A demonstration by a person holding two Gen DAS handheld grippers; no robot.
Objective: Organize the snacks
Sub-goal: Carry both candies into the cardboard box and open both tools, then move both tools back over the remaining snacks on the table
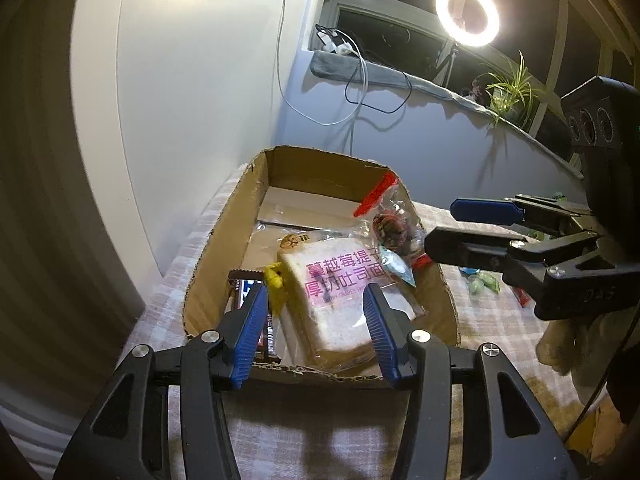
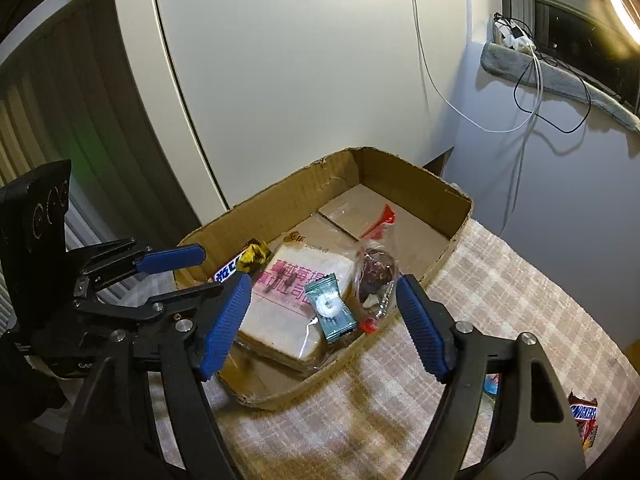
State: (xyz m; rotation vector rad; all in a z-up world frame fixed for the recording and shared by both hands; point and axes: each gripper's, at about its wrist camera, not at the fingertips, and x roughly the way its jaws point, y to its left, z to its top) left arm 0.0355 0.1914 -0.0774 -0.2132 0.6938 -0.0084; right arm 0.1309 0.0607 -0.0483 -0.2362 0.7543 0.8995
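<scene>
Several snacks sit in the cardboard box [image 2: 404,172] on the checked cloth [image 2: 500,292]: bagged toast [image 2: 288,304], teal candy [image 2: 330,306] on it, yellow candy [image 2: 254,258], a chocolate bar [image 1: 256,320], a clear bag [image 2: 376,272] of dark bits. My left gripper [image 1: 316,330] and right gripper [image 2: 320,322] hang spread, nothing between them. Another Snickers bar [image 2: 584,416] lies outside, near the table edge. Box walls flank my fingers.

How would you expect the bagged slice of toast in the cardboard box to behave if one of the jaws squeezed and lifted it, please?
The bagged toast would probably feel light for its size, being a thick, airy slice. It looks soft, so a firm squeeze would likely dent it. Its glossy clear wrapper may slip, and the teal candy lying on top would probably slide off inside the cardboard box.
</scene>
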